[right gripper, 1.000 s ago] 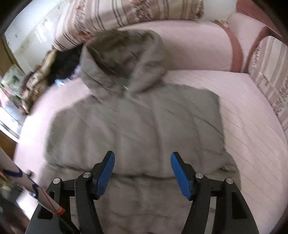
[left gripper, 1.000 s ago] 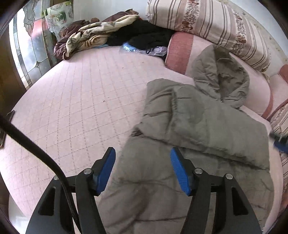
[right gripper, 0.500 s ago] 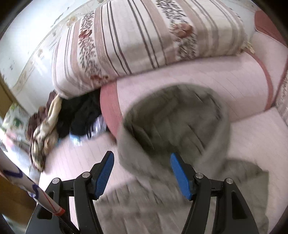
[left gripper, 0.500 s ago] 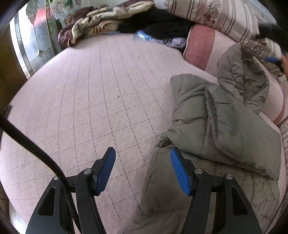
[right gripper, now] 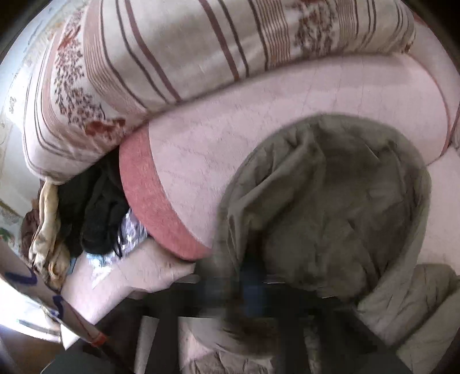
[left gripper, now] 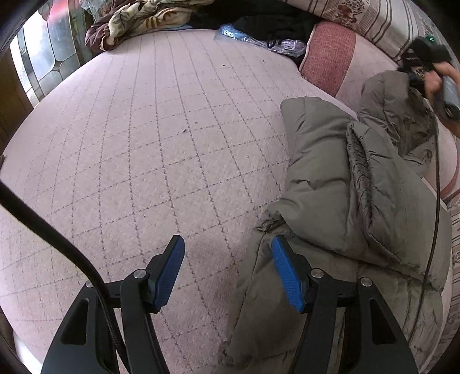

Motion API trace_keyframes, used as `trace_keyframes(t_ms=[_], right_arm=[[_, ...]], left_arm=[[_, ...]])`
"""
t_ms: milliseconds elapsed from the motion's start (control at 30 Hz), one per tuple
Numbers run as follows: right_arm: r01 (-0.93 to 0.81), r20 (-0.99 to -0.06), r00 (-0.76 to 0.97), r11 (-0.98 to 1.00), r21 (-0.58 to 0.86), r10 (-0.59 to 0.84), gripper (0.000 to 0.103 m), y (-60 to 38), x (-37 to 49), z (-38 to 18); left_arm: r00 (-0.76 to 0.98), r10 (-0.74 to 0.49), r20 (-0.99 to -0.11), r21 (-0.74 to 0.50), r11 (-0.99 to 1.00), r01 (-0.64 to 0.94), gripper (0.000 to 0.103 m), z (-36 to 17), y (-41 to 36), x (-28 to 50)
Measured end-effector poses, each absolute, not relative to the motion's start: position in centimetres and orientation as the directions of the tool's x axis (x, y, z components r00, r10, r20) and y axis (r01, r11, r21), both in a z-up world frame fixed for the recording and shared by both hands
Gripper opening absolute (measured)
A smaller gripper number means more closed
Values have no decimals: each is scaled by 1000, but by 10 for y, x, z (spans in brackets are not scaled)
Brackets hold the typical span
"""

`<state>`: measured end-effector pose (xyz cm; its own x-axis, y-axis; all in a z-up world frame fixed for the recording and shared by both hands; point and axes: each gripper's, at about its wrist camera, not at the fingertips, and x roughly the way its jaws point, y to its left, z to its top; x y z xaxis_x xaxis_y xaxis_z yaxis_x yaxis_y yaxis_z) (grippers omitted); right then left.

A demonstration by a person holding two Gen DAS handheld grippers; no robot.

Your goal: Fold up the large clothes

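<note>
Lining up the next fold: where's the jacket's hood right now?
In the right wrist view the hood fills the lower right, propped against the pink bolster; the right gripper has just closed at its left rim.

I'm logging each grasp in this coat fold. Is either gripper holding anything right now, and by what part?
The right gripper has just closed on the hood edge of the olive-grey padded coat. The left gripper is open, holding nothing.

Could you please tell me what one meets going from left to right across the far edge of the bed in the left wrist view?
Patterned blanket → black clothes → red-ended bolster → jacket hood → right gripper.
</note>
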<state>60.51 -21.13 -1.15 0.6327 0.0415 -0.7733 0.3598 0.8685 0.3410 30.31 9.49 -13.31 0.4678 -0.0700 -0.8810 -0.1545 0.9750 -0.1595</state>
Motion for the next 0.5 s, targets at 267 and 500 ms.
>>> trace_keyframes(t_ms=[267, 500], right_arm=[[234, -730, 682, 931, 280, 48, 7, -210, 464, 46], [152, -730, 676, 950, 273, 102, 7, -194, 311, 54]], left_arm=[[461, -112, -880, -207, 965, -161, 62, -125, 104, 292], [465, -94, -880, -184, 971, -153, 62, -120, 101, 272]])
